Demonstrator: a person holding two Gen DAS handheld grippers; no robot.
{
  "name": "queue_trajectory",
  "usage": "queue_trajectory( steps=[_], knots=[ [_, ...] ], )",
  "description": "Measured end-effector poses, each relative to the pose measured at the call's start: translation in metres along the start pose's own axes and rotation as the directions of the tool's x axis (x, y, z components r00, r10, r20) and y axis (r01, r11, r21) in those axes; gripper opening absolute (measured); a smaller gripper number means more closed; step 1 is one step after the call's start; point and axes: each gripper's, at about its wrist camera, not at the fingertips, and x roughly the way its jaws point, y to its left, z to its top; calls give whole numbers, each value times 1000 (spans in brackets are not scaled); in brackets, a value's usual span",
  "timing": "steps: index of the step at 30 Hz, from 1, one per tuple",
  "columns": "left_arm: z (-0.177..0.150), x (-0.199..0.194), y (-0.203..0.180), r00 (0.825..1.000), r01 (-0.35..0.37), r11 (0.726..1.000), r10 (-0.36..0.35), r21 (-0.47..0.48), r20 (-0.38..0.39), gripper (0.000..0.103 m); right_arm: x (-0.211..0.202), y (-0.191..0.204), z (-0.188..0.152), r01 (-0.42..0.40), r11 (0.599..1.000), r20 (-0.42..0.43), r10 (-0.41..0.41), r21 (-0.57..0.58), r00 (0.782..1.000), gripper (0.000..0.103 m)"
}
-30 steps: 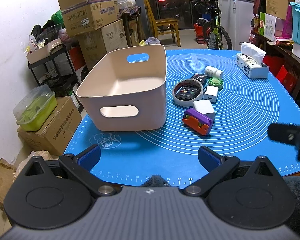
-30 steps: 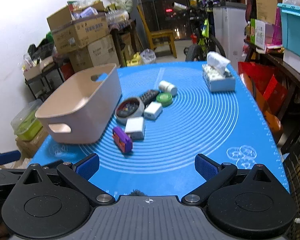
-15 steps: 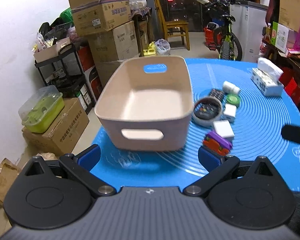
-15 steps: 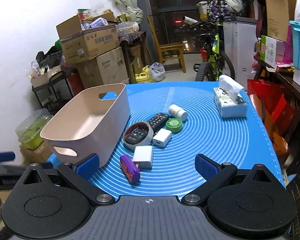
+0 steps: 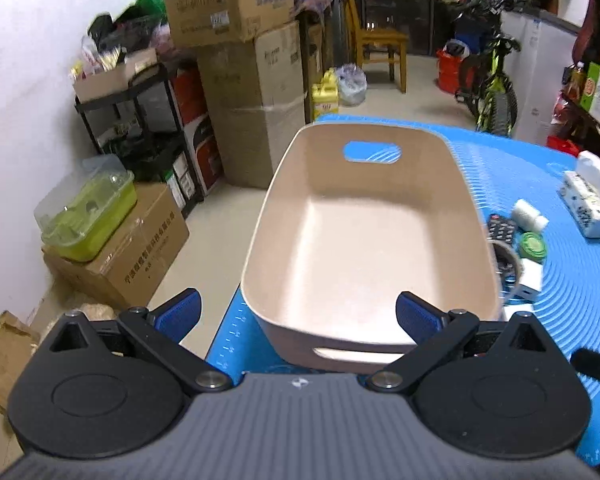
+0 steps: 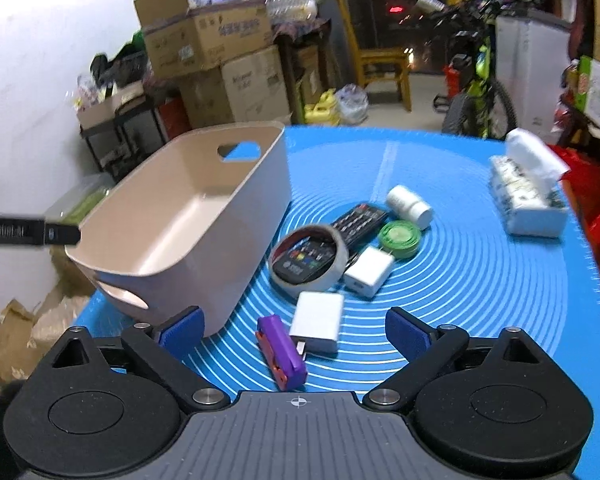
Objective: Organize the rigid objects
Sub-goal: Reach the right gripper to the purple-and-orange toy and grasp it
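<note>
Both jaws spread wide, empty, left view fills with beige bin (image 5: pixel 372 240), purple toy (image 6: pixel 282 354) only in right view

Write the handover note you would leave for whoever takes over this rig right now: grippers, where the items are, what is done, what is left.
Left gripper: open, empty, over the near end of the beige bin.
Right gripper: open, empty, above the purple and orange item.
Bin: empty, on the blue mat.
Beside the bin on the mat: tape roll around one black remote, second remote, two white chargers, green disc, white bottle.
Done: nothing binned.
Left: every loose item, probably the purple one first.
</note>
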Motion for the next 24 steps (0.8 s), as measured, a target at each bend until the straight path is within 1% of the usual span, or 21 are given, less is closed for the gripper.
queue_trajectory(
  steps=[3,6,10,11,12,13,15,18,20,21,23,24],
  knots=[
    [3,20,9,999,18,1000,-18,0,-30,102,25,-1,1,-14,1000,-63,13,-12,998,93],
    [4,40,18,998,3,1000,-3,1,-56,102,44,-3,-2,-18,1000,-115,16,-16,993,91],
    [-1,61,33,994,26,999,-30,-39,-108,101,60,-8,-5,-17,1000,-175,16,-8,984,89],
    [-2,65,36,993,31,999,-36,-44,-116,99,64,-9,-6,-20,1000,-189,19,-4,982,88],
    [-3,68,38,991,35,998,-41,-49,-124,94,68,-10,-7,-22,1000,-205,22,1,978,87],
    [-4,71,39,990,39,998,-46,-55,-137,84,72,-10,-10,-22,1000,-220,22,3,975,86],
    [-6,77,41,985,43,997,-53,-66,-167,82,80,-9,-12,-23,1000,-246,24,5,969,83],
    [-9,79,43,983,66,995,-79,-80,-167,78,89,-3,-14,-28,1000,-269,27,-1,963,78],
    [-7,79,43,981,86,993,-99,-80,-166,66,93,2,-14,-28,999,-273,23,-16,962,75],
    [-6,78,43,981,92,993,-104,-79,-165,64,94,5,-14,-26,999,-274,18,-26,961,71],
    [-5,78,41,979,104,991,-116,-78,-168,54,96,9,-13,-24,999,-278,13,-36,960,67],
    [-4,78,41,978,111,991,-123,-78,-170,51,96,11,-14,-26,999,-280,14,-39,960,64]
  ],
)
